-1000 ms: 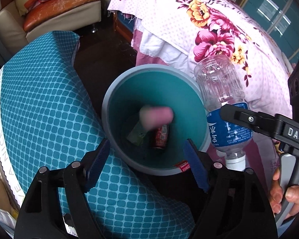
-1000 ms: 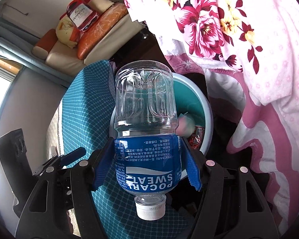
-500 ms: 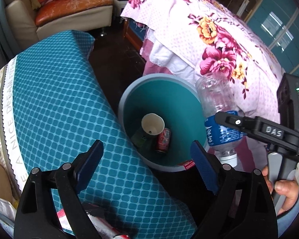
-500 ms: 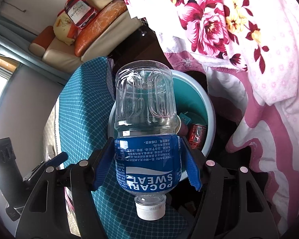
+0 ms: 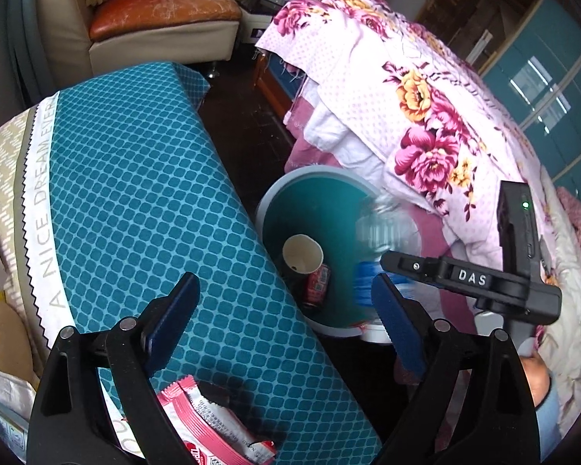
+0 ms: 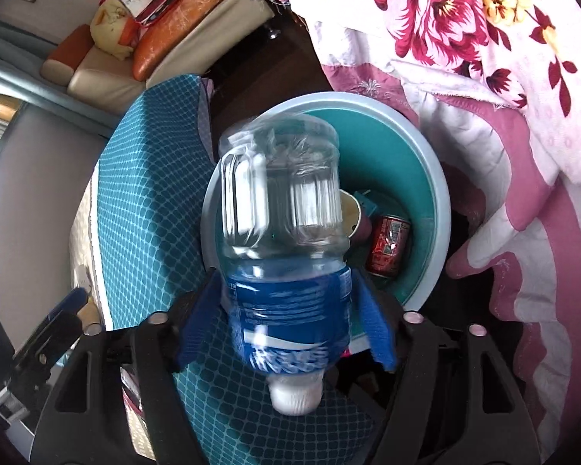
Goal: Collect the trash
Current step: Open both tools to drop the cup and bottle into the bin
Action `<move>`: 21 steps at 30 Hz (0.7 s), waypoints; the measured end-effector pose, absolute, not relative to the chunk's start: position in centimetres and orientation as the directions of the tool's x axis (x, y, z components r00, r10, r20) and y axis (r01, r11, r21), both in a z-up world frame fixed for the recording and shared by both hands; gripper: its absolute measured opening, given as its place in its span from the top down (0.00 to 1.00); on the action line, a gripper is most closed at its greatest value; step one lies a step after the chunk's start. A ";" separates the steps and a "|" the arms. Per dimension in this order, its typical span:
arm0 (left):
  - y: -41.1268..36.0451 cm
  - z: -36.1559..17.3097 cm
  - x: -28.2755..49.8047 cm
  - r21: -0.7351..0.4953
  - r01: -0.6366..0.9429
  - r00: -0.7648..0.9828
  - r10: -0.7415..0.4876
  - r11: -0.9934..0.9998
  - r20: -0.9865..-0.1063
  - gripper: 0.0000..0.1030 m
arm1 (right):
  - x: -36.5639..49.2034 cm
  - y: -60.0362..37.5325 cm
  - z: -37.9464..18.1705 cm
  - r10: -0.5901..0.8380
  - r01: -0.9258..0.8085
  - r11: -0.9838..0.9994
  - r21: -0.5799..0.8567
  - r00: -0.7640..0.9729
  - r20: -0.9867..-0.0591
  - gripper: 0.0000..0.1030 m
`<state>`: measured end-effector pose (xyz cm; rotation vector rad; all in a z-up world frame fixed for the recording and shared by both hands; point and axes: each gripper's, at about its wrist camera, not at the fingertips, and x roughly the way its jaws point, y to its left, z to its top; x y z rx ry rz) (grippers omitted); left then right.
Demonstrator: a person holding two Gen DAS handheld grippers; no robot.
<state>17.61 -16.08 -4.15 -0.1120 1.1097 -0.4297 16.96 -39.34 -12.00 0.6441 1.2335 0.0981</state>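
A teal bin [image 5: 275,201] [image 6: 426,178] stands on the floor between the table and the bed. It holds a paper cup [image 5: 302,254] and a red can [image 5: 317,285] [image 6: 389,246]. A clear plastic bottle with a blue label [image 6: 286,271] is blurred between the fingers of my right gripper [image 6: 286,329], base toward the bin; the jaws look slightly spread beside it. The bottle [image 5: 383,240] also shows over the bin's rim in the left wrist view. My left gripper [image 5: 286,317] is open and empty above the table edge.
A table with a teal patterned cloth [image 5: 135,193] lies left of the bin. A pink snack wrapper [image 5: 209,422] lies on it near my left gripper. A bed with a floral quilt [image 5: 406,108] is on the right. A sofa [image 5: 155,19] stands at the back.
The paper cup dropped into the bin and settled. My left gripper pulled back over the table. The bottle now blurs and tilts toward the bin, and the right jaws have spread a little.
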 end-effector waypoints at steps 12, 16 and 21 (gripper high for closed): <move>-14.6 -4.4 16.9 -0.324 0.260 0.366 -0.403 0.910 -0.839 0.11 | 16.9 -38.3 -10.9 0.376 0.264 0.837 0.480 0.360 -0.854 0.29; -14.0 -4.3 16.5 -0.330 0.251 0.371 -0.405 0.910 -0.836 0.11 | 16.6 -38.3 -10.3 0.370 0.276 0.833 0.479 0.364 -0.855 0.26; -13.0 -3.9 15.7 -0.333 0.243 0.381 -0.405 0.911 -0.831 0.10 | 16.0 -37.9 -9.3 0.365 0.267 0.839 0.474 0.368 -0.855 0.26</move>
